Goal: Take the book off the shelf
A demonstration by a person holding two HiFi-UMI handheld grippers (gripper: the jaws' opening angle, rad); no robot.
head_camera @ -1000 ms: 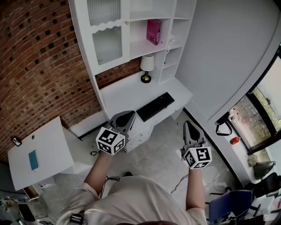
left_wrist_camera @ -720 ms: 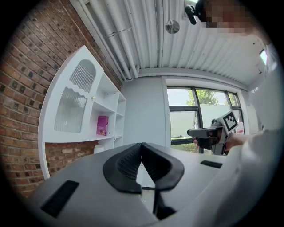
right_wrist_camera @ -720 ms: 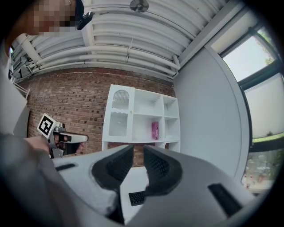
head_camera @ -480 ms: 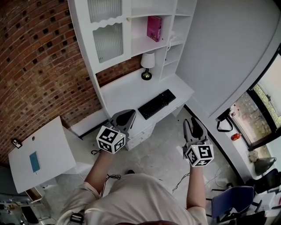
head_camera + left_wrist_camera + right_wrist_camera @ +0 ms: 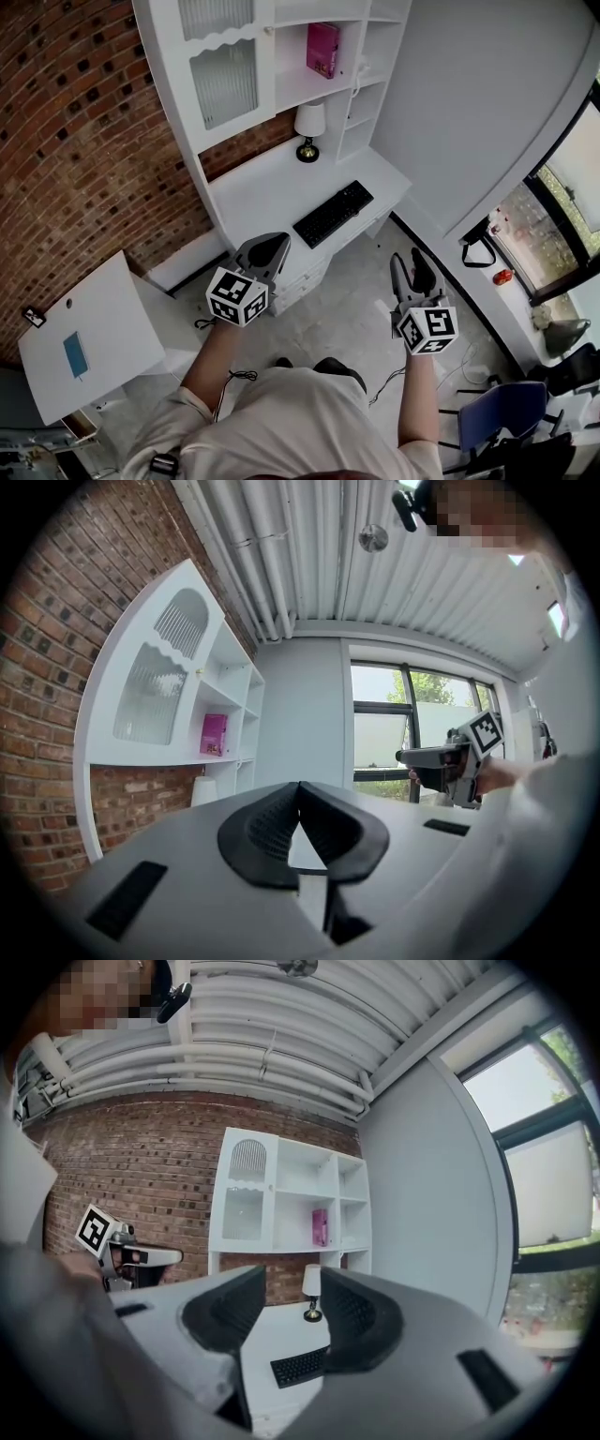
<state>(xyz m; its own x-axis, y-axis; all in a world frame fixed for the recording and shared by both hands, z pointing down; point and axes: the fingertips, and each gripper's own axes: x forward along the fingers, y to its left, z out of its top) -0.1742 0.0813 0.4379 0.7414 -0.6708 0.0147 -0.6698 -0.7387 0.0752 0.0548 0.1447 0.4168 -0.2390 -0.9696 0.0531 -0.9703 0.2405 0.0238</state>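
Observation:
A pink book (image 5: 323, 49) stands upright on a middle shelf of the white wall unit (image 5: 253, 103); it also shows as the pink book (image 5: 320, 1226) and the pink book (image 5: 213, 734) in the two gripper views. My left gripper (image 5: 271, 249) is held in the air in front of the desk, its jaws shut with nothing between them. My right gripper (image 5: 412, 269) hovers over the floor to the right, well short of the shelf. Its jaws are opening and nothing is between them.
A white desk (image 5: 272, 192) under the shelves carries a black keyboard (image 5: 333, 214) and a small lamp (image 5: 307, 127). A brick wall (image 5: 75, 141) lies left, a white side table (image 5: 89, 333) at lower left, a grey wall (image 5: 469, 103) right, a blue chair (image 5: 497, 417) at lower right.
The right gripper's jaws have spread from shut to apart. The head view has shifted slightly, so the shelf and desk sit a little further left. Both grippers have stayed nearly in place.

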